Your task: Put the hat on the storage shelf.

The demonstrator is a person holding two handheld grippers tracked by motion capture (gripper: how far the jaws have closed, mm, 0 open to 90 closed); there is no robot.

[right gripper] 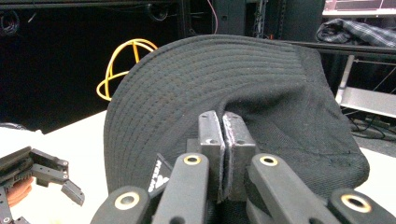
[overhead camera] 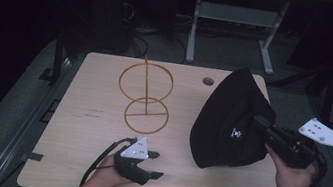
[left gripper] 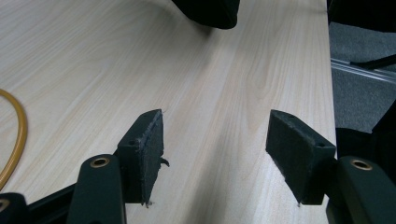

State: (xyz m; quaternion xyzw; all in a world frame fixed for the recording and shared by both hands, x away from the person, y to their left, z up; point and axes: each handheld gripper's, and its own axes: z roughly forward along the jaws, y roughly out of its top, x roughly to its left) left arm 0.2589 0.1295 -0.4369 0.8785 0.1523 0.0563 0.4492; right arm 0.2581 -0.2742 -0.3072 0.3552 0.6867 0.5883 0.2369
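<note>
Right tool [right gripper: 223, 135] clamped on black hat [overhead camera: 233, 119] fabric, lifted at 3 o'clock; left tool [overhead camera: 153, 165] spread, empty. Thin pinch: hat could be dropped.

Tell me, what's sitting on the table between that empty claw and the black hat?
Nothing. In the high view, only bare table lies between the left gripper and the black hat, which the right gripper holds pinched.

1. Light wood-grain table [overhead camera: 83, 126], round cable hole [overhead camera: 208, 81] at 1 o'clock.
2. Yellow wire ring stand [overhead camera: 146, 98] at 11 o'clock.
3. Black hat [overhead camera: 230, 124] at 3 o'clock, lower edge near the tabletop; contact unclear.
</note>
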